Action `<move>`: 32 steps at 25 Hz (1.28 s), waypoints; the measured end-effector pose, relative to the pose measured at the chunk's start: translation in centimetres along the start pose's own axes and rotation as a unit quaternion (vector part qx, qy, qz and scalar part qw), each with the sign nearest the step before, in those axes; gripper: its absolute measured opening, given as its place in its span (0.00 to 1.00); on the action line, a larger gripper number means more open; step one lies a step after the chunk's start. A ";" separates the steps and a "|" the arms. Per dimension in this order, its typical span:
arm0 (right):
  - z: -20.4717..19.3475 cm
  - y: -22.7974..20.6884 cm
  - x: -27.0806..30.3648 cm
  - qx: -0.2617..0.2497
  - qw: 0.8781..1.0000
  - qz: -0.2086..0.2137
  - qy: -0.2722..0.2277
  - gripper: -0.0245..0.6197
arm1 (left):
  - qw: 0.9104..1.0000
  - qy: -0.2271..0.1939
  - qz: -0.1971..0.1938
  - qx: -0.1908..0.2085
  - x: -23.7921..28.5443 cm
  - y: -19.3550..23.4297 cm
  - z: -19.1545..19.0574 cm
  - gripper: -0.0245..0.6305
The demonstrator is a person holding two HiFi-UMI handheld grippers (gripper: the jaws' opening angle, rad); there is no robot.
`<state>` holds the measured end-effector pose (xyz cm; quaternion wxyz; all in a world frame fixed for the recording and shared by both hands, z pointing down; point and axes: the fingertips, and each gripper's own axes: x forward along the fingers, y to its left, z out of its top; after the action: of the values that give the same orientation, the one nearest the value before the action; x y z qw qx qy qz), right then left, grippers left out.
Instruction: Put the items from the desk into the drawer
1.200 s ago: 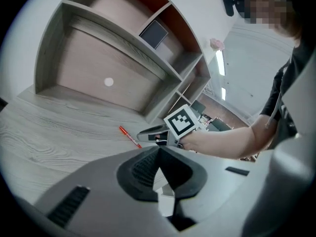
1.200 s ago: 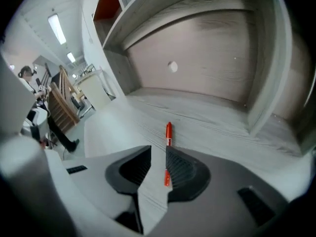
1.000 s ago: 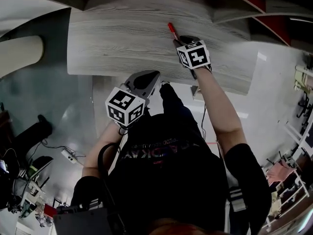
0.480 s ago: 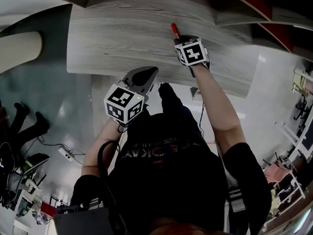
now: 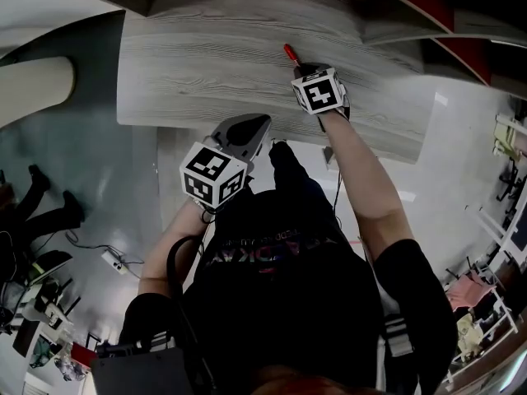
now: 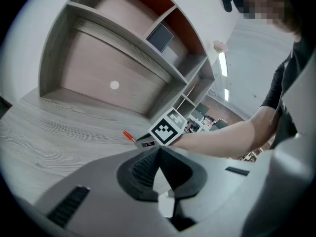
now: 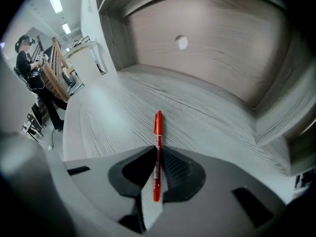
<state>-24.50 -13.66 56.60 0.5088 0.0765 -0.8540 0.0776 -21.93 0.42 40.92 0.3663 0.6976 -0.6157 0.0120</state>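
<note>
A red pen point(image 5: 290, 53) lies on the grey wood-grain desk point(image 5: 198, 64), pointing away from me. My right gripper point(image 5: 301, 67) reaches steeply down onto it. In the right gripper view its jaws have just been closing, and the pads now pinch the pen point(image 7: 157, 132) near its rear half. The pen's front end sticks out past the right gripper point(image 7: 157, 151). My left gripper point(image 5: 260, 125) hovers at the desk's near edge with its jaws together and nothing between them. In the left gripper view, beyond the left gripper point(image 6: 158, 150), I see the pen's tip point(image 6: 128, 136) and the right gripper's marker cube point(image 6: 168, 128).
An open shelf unit point(image 6: 113, 58) with a wood back panel rises behind the desk. A rounded white table point(image 5: 33, 89) stands at the left. A person's legs point(image 5: 49, 212) and cables lie on the floor at the far left.
The right gripper's jaws have closed from wide open onto the red pen, and its hand has shifted slightly left. The left gripper has stayed where it was.
</note>
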 end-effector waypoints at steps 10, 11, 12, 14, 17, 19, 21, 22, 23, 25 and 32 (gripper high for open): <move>-0.5 -2.8 -2.0 0.087 0.994 0.012 -0.064 0.12 | 1.000 -0.002 0.000 0.021 1.2 -0.2 0.6 0.05; -0.2 -2.8 -2.6 0.090 0.993 0.012 -0.074 0.12 | 1.000 -0.002 -0.003 0.024 1.3 -0.2 0.8 0.05; 0.1 -2.6 -3.2 0.093 0.992 0.013 -0.086 0.12 | 1.000 -0.002 -0.005 0.026 1.3 -0.3 1.0 0.05; 1.2 -2.3 -4.9 0.097 0.988 0.015 -0.117 0.12 | 1.000 -0.002 -0.010 0.029 1.2 -0.3 1.3 0.05; 2.6 -1.9 -8.1 0.106 0.979 0.018 -0.174 0.12 | 0.999 -0.006 -0.024 0.040 1.8 -0.6 2.2 0.05; 3.4 -1.0 -10.4 0.118 0.969 0.032 -0.212 0.12 | 0.998 -0.010 -0.032 0.049 1.7 -1.0 2.7 0.05; 4.1 0.2 -12.6 0.134 0.957 0.048 -0.251 0.12 | 0.997 -0.013 -0.040 0.059 1.6 -1.1 2.9 0.05; 4.4 0.6 -13.7 0.139 0.952 0.053 -0.269 0.12 | 0.997 -0.014 -0.045 0.063 1.6 -1.1 3.0 0.05; 4.5 1.1 -14.7 0.142 0.947 0.056 -0.283 0.12 | 0.996 -0.014 -0.050 0.067 1.6 -1.2 2.9 0.05; 4.7 2.0 -16.6 0.143 0.940 0.059 -0.305 0.12 | 0.995 -0.011 -0.059 0.074 1.7 -1.6 2.8 0.05; 3.3 3.7 -20.2 0.157 0.923 0.029 -0.349 0.12 | 0.988 0.004 -0.106 0.111 2.2 -3.1 2.2 0.05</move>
<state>-18.63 -9.71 37.02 0.1578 0.1528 -0.9560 0.1943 -19.62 -2.68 38.79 0.2886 0.7953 -0.5313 0.0443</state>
